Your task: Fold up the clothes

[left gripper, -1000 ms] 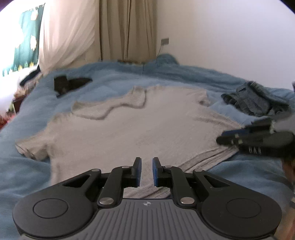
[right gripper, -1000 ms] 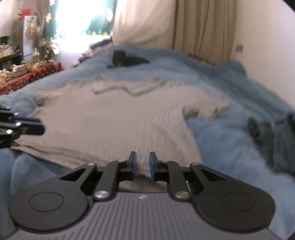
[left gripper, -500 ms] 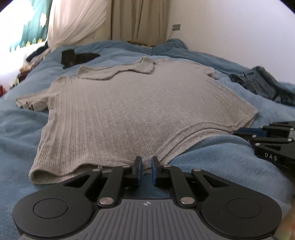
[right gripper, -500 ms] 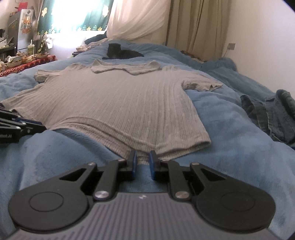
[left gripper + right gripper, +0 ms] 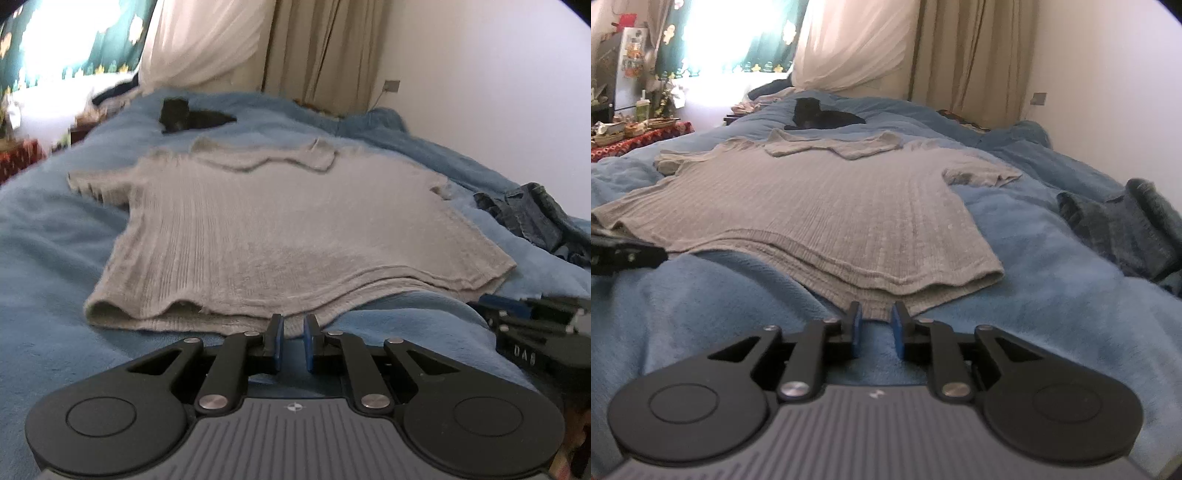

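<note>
A grey ribbed short-sleeved shirt lies flat on the blue blanket, collar at the far end, hem toward me. My left gripper sits low at the hem's left part, its jaws nearly together with only a narrow gap and nothing in it. My right gripper is at the hem near the right corner of the shirt. Its jaws are opening, the hem's edge lies right at the tips, and the pads do not press on it. Each gripper shows at the edge of the other's view.
Crumpled blue jeans lie on the bed to the right of the shirt. A black cat rests beyond the collar. A cluttered table with a red cloth stands at the left, with curtains and a white wall behind.
Both grippers have sunk and drawn back from over the shirt's lower part to its hem edge. The right jaws have widened; the left jaws look the same.
</note>
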